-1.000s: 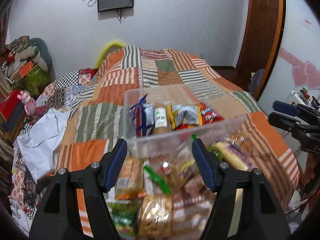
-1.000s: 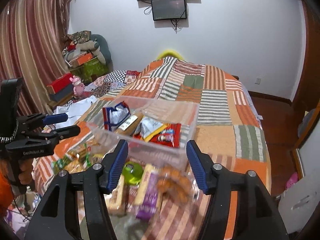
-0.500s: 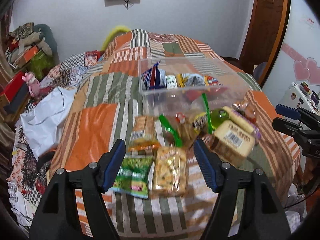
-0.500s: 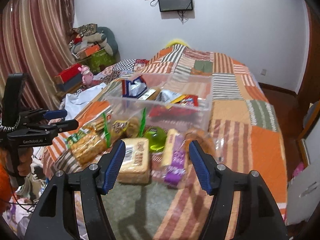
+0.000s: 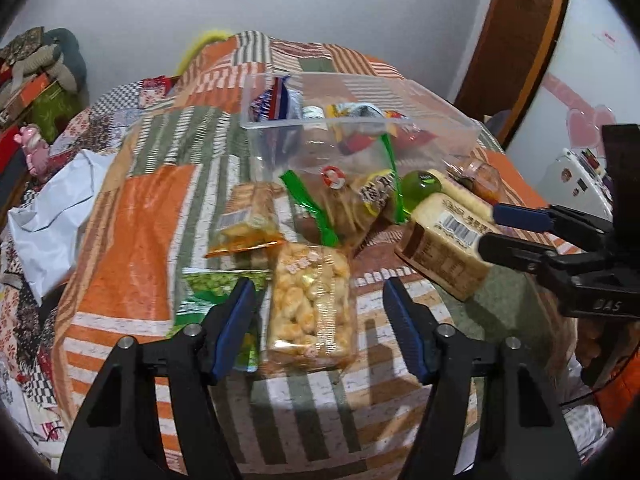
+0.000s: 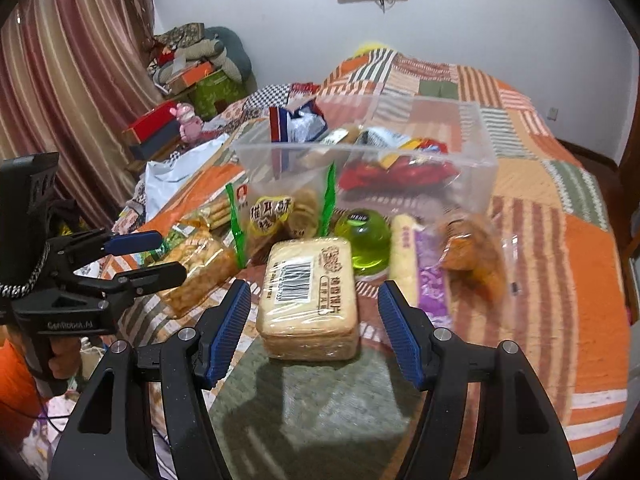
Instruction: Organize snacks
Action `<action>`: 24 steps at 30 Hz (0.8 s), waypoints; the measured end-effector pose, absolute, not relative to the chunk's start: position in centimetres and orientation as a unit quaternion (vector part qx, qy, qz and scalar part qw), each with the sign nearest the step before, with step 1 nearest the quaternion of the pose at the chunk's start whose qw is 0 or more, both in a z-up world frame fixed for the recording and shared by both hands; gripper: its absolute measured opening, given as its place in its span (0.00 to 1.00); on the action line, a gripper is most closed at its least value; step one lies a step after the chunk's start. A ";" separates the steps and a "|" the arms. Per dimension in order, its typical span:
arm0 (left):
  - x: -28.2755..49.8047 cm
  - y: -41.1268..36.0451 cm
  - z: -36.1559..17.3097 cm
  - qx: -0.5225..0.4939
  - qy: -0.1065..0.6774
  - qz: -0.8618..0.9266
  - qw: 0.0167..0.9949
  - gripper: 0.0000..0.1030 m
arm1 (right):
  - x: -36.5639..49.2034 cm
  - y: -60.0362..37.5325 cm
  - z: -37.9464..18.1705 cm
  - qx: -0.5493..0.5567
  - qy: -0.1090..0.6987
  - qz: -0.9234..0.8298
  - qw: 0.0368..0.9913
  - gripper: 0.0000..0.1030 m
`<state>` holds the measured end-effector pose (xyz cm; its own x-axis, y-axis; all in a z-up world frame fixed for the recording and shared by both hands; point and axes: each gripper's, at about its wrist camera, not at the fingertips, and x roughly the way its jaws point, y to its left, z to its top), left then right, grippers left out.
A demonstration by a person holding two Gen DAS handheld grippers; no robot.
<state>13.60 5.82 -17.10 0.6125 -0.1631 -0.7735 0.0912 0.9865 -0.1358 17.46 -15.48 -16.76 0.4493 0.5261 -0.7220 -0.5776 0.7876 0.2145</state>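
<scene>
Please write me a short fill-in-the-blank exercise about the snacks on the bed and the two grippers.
1. The clear plastic bin stands on a patchwork ____.
2. The round jelly cup beside the barcoded cracker pack is ____ in colour.
3. The right gripper frames the barcoded cracker pack with its pads ____ from it.
4. The left gripper has blue ____.

Missing words: quilt; green; apart; pads

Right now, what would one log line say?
left gripper: closing, over puffs pack | right gripper: open, over biscuit pack | bin: part-filled
</scene>
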 end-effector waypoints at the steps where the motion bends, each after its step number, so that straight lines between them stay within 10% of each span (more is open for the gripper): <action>1: 13.8 5.7 -17.3 -0.040 0.437 -0.072 0.896 0.62 | 17.5 -15.4 -16.9 -0.030 0.415 0.326 0.849 0.61; 18: 15.3 5.3 -20.6 -0.052 0.460 -0.064 0.884 0.60 | 18.1 -13.8 -18.7 -0.040 0.434 0.332 0.837 0.61; 20: 15.2 5.0 -20.6 -0.040 0.455 -0.054 0.888 0.44 | 18.1 -13.6 -18.7 -0.044 0.433 0.331 0.837 0.61; 24: 14.9 5.0 -20.5 -0.045 0.450 -0.053 0.890 0.43 | 18.1 -13.7 -18.7 -0.053 0.431 0.325 0.840 0.51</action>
